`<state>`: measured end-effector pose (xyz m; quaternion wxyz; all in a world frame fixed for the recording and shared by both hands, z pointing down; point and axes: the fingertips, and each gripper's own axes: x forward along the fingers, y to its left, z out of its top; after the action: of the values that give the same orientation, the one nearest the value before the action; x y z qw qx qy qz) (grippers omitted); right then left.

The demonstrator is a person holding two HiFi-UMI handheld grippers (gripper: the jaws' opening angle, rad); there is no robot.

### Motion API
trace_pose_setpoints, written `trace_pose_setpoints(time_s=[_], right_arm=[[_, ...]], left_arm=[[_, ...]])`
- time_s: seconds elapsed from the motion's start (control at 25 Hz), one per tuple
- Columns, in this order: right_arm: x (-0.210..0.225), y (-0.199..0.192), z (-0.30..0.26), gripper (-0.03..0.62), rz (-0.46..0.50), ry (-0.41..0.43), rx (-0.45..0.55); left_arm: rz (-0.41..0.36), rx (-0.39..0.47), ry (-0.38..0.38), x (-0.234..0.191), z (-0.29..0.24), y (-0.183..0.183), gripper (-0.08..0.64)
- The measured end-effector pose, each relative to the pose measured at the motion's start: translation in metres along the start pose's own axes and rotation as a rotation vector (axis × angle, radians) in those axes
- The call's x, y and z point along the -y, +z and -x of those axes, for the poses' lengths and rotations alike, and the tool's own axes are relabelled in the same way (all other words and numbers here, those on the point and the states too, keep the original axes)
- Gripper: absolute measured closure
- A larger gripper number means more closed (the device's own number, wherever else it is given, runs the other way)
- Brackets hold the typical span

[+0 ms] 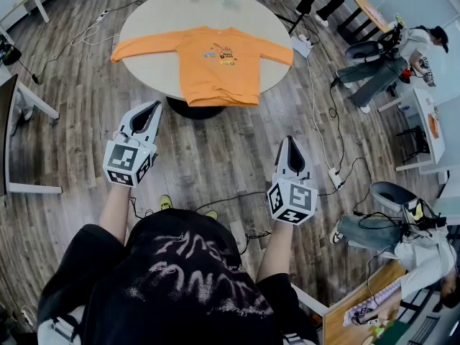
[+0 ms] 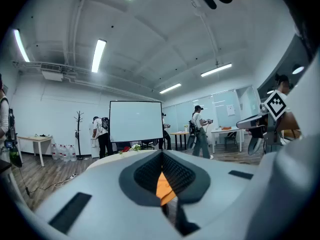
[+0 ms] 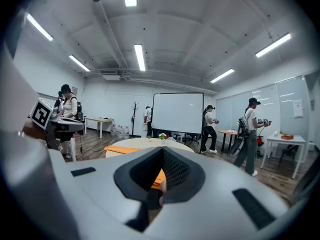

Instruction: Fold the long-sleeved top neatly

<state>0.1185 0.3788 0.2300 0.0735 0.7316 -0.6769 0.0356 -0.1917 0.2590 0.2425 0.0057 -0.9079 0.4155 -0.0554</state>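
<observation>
Orange long-sleeved top (image 1: 215,63) lies flat on round table (image 1: 154,13), upper centre; sleeves spread toward both rims, hem draped over near edge. Left gripper (image 1: 153,108) and right gripper (image 1: 290,142) mid-frame, jaws pressed together, empty, over wood floor (image 1: 230,157), short of table's near edge

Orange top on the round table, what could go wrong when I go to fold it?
1. The orange top overhangs the table at its near edge, and its cuffs lie at the rim; a tug could slide it off.
2. Cables cross the floor between you and the table: a trip hazard.
3. The left gripper and right gripper are shut; they must open before pinching fabric.
</observation>
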Motion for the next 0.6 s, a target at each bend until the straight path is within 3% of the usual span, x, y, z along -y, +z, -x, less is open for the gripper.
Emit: trace_pose_setpoints(time_s=[0.6], right_arm=[[0.021, -0.007, 0.018, 0.588, -0.001, -0.005, 0.007]], left_arm=[[-0.035, -0.008, 0.004, 0.027, 0.008, 0.005, 0.551]])
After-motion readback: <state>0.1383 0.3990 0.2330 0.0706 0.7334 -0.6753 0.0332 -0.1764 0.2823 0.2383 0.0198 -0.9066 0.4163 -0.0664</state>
